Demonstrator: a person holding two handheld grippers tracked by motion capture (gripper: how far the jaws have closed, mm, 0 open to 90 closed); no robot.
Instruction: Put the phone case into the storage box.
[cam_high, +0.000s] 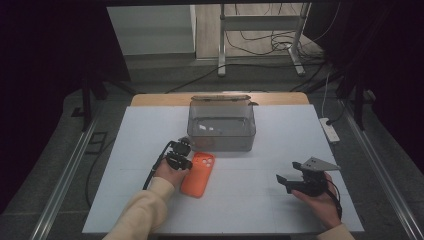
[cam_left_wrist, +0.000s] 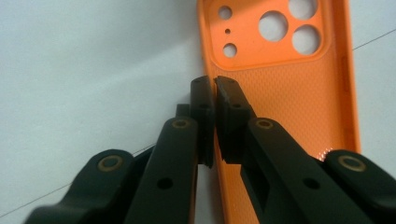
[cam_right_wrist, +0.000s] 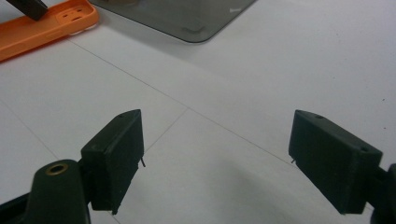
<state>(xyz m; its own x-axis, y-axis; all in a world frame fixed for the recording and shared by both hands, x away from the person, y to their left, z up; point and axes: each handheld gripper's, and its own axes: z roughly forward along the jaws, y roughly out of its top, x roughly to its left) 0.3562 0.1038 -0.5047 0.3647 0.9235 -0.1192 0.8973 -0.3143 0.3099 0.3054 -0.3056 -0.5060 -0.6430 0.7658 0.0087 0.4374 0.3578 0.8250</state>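
An orange phone case (cam_high: 198, 175) lies flat on the white table (cam_high: 250, 200), left of centre, camera cutouts at its far end. My left gripper (cam_high: 189, 165) sits at the case's left edge. In the left gripper view its jaws (cam_left_wrist: 215, 93) are shut on the raised left rim of the case (cam_left_wrist: 289, 93), a little below the cutouts. My right gripper (cam_high: 289, 172) is held above the table's right front, apart from the case. Its jaws (cam_right_wrist: 215, 163) stand wide open with only bare table between them. The case (cam_right_wrist: 32, 30) lies far off at the upper left in that view.
A translucent grey box (cam_high: 221, 125) with an open lid stands at the back centre, just beyond the case; its corner (cam_right_wrist: 187, 14) is in the right gripper view. A white power strip (cam_high: 330, 130) lies off the table's right edge. Bare table spans between the two grippers.
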